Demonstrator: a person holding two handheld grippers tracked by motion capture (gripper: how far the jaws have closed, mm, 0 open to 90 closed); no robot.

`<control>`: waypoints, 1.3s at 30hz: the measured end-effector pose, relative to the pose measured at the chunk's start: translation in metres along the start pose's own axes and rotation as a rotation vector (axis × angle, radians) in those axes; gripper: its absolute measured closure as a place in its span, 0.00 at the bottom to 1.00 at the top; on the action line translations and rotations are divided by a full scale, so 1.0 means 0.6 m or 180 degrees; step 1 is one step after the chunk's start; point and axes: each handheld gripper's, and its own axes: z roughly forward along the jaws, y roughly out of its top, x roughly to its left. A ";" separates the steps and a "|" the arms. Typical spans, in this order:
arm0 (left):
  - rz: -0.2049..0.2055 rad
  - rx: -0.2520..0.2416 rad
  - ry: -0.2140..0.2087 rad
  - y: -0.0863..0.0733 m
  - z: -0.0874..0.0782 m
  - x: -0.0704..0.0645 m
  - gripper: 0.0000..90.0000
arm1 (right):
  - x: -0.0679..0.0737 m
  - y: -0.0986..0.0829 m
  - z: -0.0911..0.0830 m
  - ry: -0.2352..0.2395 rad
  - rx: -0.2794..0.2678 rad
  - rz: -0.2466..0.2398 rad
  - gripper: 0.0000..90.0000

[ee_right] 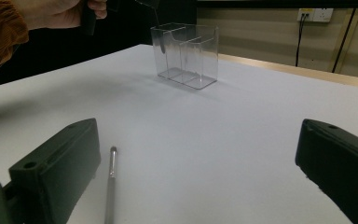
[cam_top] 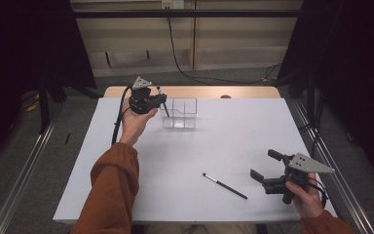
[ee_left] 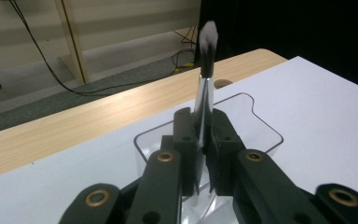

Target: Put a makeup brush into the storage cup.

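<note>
Clear glossy plastic organizer; matt white tabletop.

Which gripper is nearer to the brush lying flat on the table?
Right. The right gripper sits open just beside the loose brush; the left gripper is far off at the clear organizer, gripping another brush.

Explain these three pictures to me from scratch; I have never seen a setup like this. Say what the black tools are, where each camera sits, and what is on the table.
A person at a white table holds a hand-operated two-jaw gripper in each hand. The high view looks down from above; the other two cameras ride on the grippers and look along their black jaws. The left gripper is shut on a makeup brush, bristles up, holding it over a clear plastic organizer near the table's far edge. The right gripper is open, its jaws wide apart, just beside a second brush that lies flat on the table. The organizer has divided compartments.
</note>
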 end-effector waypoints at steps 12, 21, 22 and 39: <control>-0.0004 -0.0036 0.0016 -0.008 0.005 -0.001 0.84 | 0.000 0.000 -0.001 0.0000 -0.0001 -0.0002 0.00; -0.0026 -0.0101 0.0142 -0.013 0.001 0.004 0.52 | 0.000 0.000 -0.001 0.0006 -0.0001 0.0005 0.00; -0.0026 -0.0114 0.0141 -0.013 0.000 0.006 0.49 | 0.000 0.000 -0.001 0.0004 0.0000 0.0002 0.00; -0.0147 -0.0257 0.0128 -0.030 -0.030 0.011 0.08 | 0.000 0.001 -0.001 0.0006 -0.0011 0.0002 0.00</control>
